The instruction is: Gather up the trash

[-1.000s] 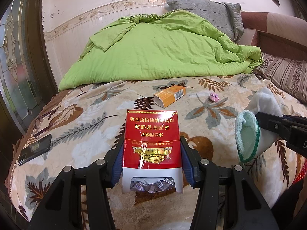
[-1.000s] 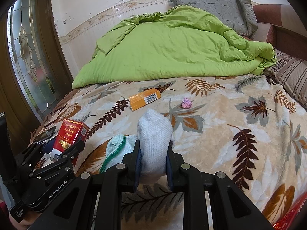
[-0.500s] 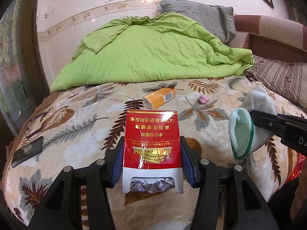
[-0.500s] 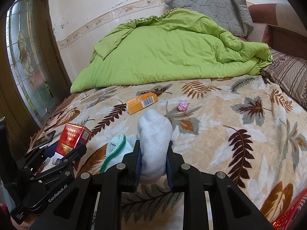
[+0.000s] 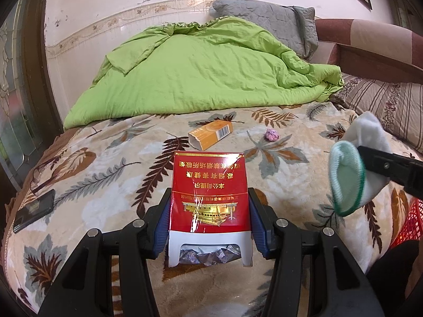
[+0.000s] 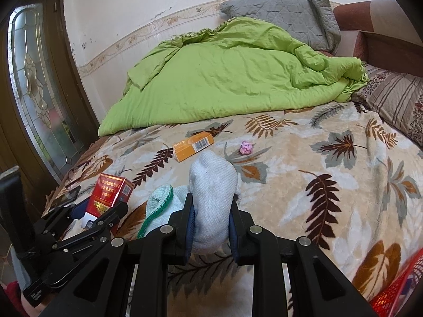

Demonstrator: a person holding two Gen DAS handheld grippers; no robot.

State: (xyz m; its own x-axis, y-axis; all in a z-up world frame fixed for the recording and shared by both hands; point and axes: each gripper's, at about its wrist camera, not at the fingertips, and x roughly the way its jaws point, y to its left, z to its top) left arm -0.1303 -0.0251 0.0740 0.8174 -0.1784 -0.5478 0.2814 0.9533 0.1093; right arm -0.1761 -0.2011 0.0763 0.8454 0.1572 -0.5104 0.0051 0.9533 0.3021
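My left gripper (image 5: 208, 211) is shut on a red cigarette pack (image 5: 210, 190), held upright above the bed with crumpled foil showing at its near end. The same red pack (image 6: 109, 194) appears at the left of the right wrist view. My right gripper (image 6: 210, 216) is shut on a pale blue sock (image 6: 212, 185) with a green-trimmed cuff (image 6: 158, 206); that sock (image 5: 351, 166) hangs at the right of the left wrist view. Farther off on the leaf-patterned blanket lie an orange carton (image 5: 211, 134) (image 6: 193, 145) and a small pink paper wad (image 5: 272, 134) (image 6: 246, 147).
A crumpled green quilt (image 5: 201, 74) covers the far half of the bed, with a grey pillow (image 5: 267, 21) behind it and a striped pillow (image 5: 383, 111) at right. A black phone (image 5: 34, 210) lies near the left bed edge. A red mesh basket (image 6: 399, 290) shows at lower right.
Both views have drifted slightly, so the bed and its items sit a little lower and more to the left. Both grips are unchanged.
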